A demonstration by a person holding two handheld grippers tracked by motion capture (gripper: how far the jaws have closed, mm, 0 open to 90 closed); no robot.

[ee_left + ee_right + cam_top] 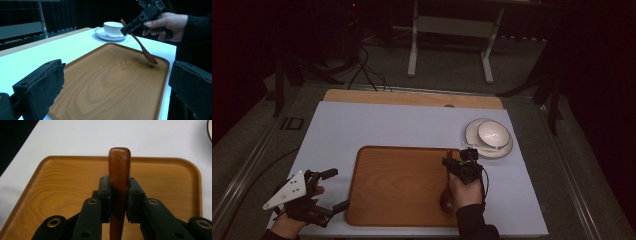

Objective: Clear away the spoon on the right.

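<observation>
High view: right gripper (458, 162) over the right edge of the wooden tray (397, 185), clamped on a wooden spoon (447, 199); left gripper (324, 192) at the table's (412, 125) near-left corner, jaws wide, nothing between them; cup (492, 134) on saucer (507, 150) towards the far-right corner.
Left gripper view: spoon tilted, bowl just above the tray's right rim.
Right gripper view: jaws narrow, pads pressing the spoon's handle.

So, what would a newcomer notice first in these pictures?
Probably the wooden spoon, clamped by its handle in the right gripper and hanging tilted over the near right part of the wooden tray. Next, the white bowl on its saucer, beyond the tray's far right corner.
</observation>
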